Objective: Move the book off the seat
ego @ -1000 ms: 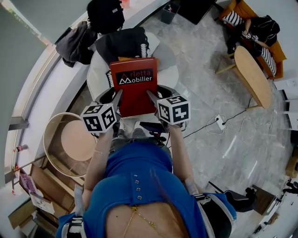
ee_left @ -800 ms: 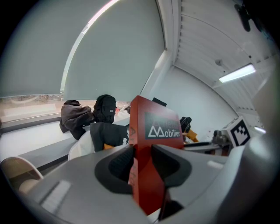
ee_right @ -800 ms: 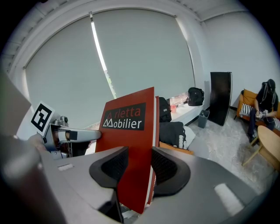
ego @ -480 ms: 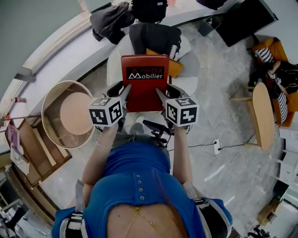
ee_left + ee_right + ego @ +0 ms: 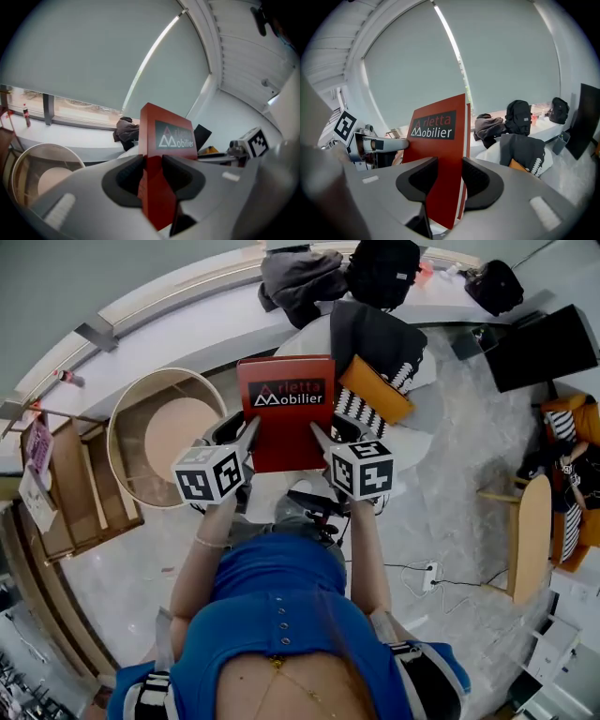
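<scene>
Left gripper, right gripper fingers pinching red book, contact clear only in gripper views

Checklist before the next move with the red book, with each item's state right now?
1. Left gripper clamped on book: ok, jaws pinch its left edge.
2. Right gripper clamped: ok, jaws pinch the right edge.
3. Book lifted off the seat: ok, held in the air.
4. Book past the seat's rim: not ok, partly over it in head view.
5. Set-down spot: cannot tell; a round wooden table stands at left.
</scene>
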{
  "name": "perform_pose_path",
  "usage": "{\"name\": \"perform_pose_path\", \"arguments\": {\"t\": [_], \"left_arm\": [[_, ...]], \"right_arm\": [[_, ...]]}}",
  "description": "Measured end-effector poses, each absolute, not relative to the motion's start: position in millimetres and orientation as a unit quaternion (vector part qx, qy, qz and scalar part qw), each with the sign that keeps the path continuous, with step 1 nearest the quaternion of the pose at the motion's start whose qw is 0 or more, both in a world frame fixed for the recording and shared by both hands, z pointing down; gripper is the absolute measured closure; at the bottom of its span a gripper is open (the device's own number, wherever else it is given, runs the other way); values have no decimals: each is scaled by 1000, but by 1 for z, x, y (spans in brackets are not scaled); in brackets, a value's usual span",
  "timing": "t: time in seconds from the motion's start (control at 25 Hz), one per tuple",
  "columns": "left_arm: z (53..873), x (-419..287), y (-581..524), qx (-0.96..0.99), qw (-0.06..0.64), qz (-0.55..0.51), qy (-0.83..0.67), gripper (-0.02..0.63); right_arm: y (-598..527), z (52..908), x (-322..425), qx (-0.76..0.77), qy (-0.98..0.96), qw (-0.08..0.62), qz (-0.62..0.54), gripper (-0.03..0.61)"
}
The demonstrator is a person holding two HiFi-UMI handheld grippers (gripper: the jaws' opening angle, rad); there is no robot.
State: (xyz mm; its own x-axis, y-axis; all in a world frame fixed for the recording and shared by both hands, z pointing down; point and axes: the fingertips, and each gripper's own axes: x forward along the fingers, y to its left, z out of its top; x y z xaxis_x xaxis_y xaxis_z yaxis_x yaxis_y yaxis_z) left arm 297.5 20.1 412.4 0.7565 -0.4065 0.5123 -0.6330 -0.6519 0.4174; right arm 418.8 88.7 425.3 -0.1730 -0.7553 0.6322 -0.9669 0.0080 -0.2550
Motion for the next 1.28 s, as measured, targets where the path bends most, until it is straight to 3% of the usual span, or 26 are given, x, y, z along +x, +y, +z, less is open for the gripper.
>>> {"name": "perform_pose_path", "arguments": {"t": [0.76, 1.04, 1.28], "left_arm": [[408, -106, -83, 837, 323, 136, -420, 489], [419, -197, -84, 818, 341, 124, -445, 489], [424, -222, -83, 813, 352, 110, -452, 489]], "right_arm": [[-46, 427, 30, 518, -773, 200, 307, 416], [-57, 437, -58, 486, -787, 223, 308, 417], [-60, 438, -83, 474, -793, 238, 301, 417]]}}
